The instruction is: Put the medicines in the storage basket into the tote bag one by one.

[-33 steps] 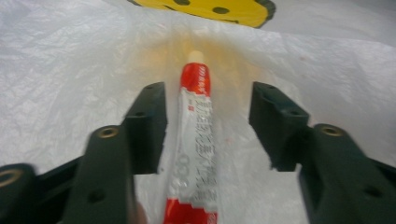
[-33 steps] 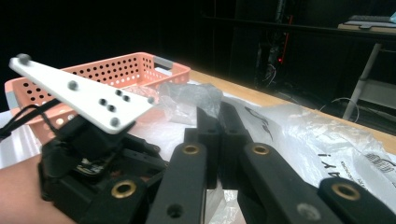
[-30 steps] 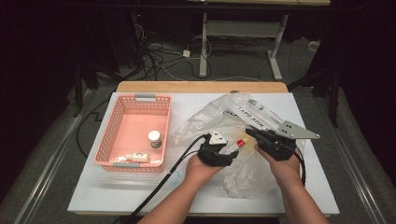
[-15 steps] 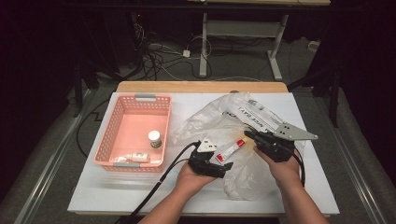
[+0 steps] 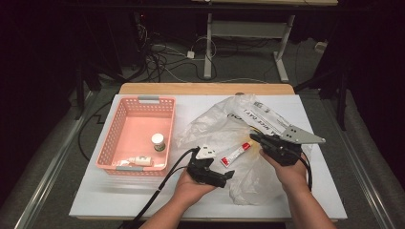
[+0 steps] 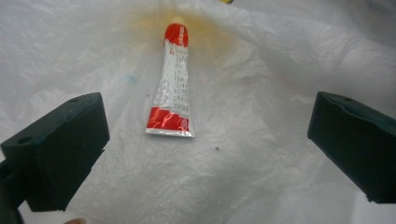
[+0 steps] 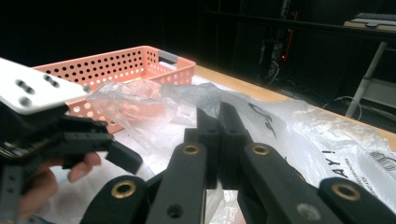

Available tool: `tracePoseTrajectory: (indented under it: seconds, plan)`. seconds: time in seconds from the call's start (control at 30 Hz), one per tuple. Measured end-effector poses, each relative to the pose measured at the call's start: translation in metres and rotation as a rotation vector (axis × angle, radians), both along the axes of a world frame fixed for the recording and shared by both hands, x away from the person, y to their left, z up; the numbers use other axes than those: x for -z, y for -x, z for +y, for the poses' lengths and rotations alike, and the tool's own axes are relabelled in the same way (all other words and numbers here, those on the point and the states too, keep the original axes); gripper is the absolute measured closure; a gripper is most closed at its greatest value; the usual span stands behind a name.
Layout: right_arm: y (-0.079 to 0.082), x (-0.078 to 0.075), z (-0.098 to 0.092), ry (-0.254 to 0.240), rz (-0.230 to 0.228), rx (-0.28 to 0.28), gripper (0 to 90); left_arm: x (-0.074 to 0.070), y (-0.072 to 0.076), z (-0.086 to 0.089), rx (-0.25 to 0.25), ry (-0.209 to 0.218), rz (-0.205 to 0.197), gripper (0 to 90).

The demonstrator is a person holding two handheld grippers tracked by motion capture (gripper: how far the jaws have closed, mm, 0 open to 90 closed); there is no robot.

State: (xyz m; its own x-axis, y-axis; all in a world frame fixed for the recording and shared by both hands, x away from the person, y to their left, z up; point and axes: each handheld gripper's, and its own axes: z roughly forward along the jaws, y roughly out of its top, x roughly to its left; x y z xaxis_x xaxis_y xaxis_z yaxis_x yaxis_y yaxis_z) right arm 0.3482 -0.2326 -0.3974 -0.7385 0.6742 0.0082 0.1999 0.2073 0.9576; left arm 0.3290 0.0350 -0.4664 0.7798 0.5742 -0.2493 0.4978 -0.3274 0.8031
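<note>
My left gripper (image 5: 228, 174) has just been opening; its jaws now stand wide apart with nothing between them, and the small red-and-white squeeze tube (image 6: 171, 84) lies ahead of them, flat on the crinkled clear plastic bag (image 5: 217, 129), cap end pointing away. From above, the tube (image 5: 236, 154) rests between my two hands. My right gripper (image 7: 219, 116) is clamped shut on a fold of the bag, lifting it near the mouth. The pink perforated plastic basket (image 5: 123, 117) sits well to the left, already holding a small white-capped bottle (image 5: 158, 141). Step in hand, I judge: lining up on the tube. Next: ease forward, straddle its middle, close, then carry it to the basket.
</note>
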Motion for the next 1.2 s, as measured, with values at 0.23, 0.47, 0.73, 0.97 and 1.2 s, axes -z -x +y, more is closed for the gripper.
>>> tracePoseTrajectory:
  seconds: [0.23, 0.47, 0.73, 0.97, 1.2]
  plan:
    - [0.001, -0.001, 0.0, -0.004, 0.002, 0.0, 90.0, -0.019, 0.01, 0.019, -0.004, -0.006, -0.006, 0.0]
    - [0.002, 0.0, 0.002, 0.0, 0.0, -0.003, 90.0, -0.037, 0.02, 0.05, -0.041, 0.01, -0.036, 0.0]
    - [0.002, -0.001, 0.001, 0.004, 0.0, 0.0, 90.0, -0.042, 0.021, 0.087, -0.121, -0.012, -0.053, 0.0]
    - [0.002, -0.001, 0.0, 0.005, 0.0, -0.001, 90.0, -0.048, 0.016, 0.125, -0.228, -0.003, -0.065, 0.0]
    - [0.002, -0.001, -0.001, -0.005, 0.004, 0.001, 90.0, -0.048, 0.012, 0.162, -0.32, -0.019, -0.054, 0.0]
